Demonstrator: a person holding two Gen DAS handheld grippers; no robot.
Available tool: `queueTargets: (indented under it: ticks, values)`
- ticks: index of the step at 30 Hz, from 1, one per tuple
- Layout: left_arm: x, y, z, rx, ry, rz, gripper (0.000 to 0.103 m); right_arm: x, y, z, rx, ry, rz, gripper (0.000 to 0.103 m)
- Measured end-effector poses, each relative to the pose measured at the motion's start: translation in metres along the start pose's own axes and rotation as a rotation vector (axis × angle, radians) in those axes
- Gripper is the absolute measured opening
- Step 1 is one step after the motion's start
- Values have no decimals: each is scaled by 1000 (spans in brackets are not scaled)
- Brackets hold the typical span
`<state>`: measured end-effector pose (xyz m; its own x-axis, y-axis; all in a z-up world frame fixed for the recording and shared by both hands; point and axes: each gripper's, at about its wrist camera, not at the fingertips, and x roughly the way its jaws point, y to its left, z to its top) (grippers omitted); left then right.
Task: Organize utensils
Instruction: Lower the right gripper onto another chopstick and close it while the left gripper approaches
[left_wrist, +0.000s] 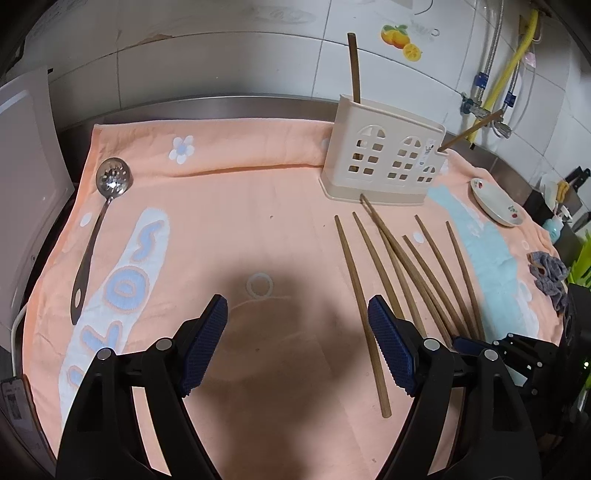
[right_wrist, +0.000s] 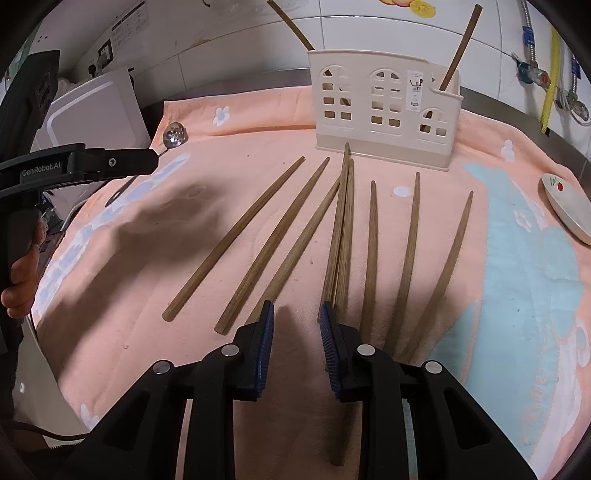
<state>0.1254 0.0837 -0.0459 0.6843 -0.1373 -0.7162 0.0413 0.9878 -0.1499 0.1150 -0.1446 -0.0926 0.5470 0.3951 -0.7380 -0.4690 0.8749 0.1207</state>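
chopsticks (right_wrist: 295, 236): eight or so loose wooden sticks fanned on the towel (right_wrist: 443, 387) in front of the holder (right_wrist: 384, 110); two in the middle lie touching, tips near the holder's base; two more already stand in the holder, one at each end
ladle (left_wrist: 94, 236): slotted metal, flat on the towel at far left, well apart from the sticks
holder: cream plastic, windowed, upright at the back of the bench
right tool (right_wrist: 297, 350): part open, empty, low over the thick ends of the middle sticks
left tool (left_wrist: 297, 343): wide open, empty, over bare towel; leftmost stick just beside its right finger
handling, sticks: judged light, stiff, smooth and tapered; likely to roll or pivot in the pads; soft towel lets them sink a little
hold, sticks: thick end, one at a time, across the shaft
handling, ladle: judged heavier, bowl-heavy, slick metal
hold, ladle: mid-handle, nearer the bowl
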Motion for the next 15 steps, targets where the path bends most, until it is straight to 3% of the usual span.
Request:
queueTargets:
  ticks: [10, 15]
  values:
    - [2, 3, -3, -7, 11, -5, 78, 9, -11, 4, 45, 15, -7, 24]
    - [4, 1, -7, -2, 21, -6, 83, 16, -10, 11, 47, 13, -18, 24]
